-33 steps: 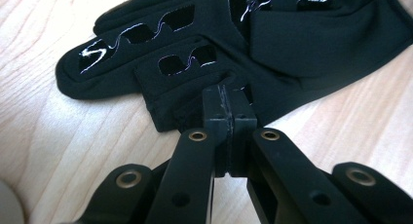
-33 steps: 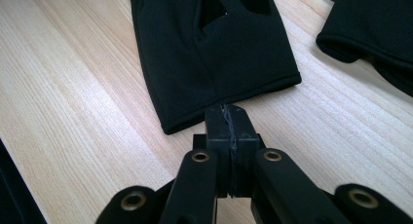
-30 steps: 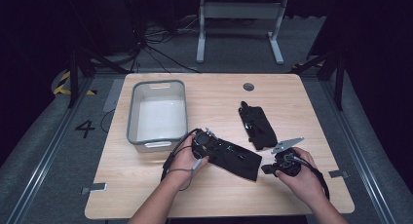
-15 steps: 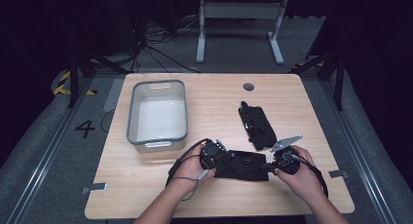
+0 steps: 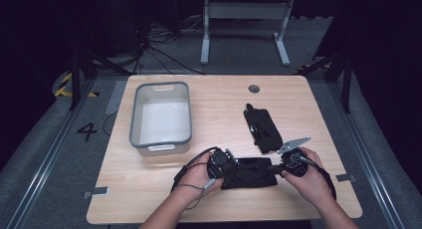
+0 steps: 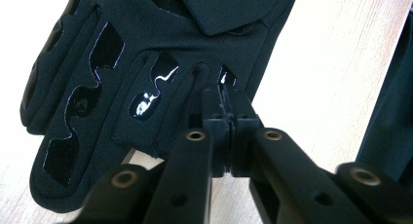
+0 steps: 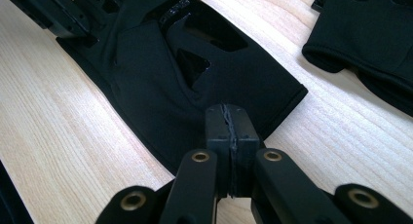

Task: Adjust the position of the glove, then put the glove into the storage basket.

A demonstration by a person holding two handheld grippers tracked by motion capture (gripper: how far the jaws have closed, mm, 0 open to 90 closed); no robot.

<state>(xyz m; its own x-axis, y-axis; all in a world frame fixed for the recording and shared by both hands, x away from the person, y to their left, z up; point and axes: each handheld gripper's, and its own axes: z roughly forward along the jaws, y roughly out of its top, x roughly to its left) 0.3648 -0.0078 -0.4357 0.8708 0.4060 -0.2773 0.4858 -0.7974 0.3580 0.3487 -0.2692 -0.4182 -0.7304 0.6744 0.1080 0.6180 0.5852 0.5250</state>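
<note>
**Inspector A:** Starting at the left of the high view, a grey tub (image 5: 160, 117) is noted: rectangular, rounded corners, pale smooth interior, set on a light wood-grain table (image 5: 149, 199). It stands well apart from the work in hand.

**Inspector B:** Confirmed. Near the front edge, the left gripper (image 5: 225, 162) is seen at one end of a black glove (image 5: 249, 171) lying flat across the table. In the left gripper view the left gripper (image 6: 226, 95) is clenched on the glove (image 6: 146, 53) at a fingertip; matte woven fabric with glossy black patches along the fingers is recorded.

**Inspector A:** Whether fabric is truly pinched there is hard to judge, since the pads meet almost flush. The jaws have just been eased slightly, with the fabric edge between them.

**Inspector B:** Further right, the right gripper (image 5: 282, 165) is held at the glove's other end. In the right gripper view the right gripper (image 7: 229, 117) is clamped on the cuff edge of the glove (image 7: 195, 63), which shows shiny cut-out panels.

**Inspector A:** A second glove (image 5: 262, 127) lies beyond, just beside the right gripper, its detail lost in the dark fabric. In the right gripper view it (image 7: 370, 34) is cut off by the frame's edge.
</note>
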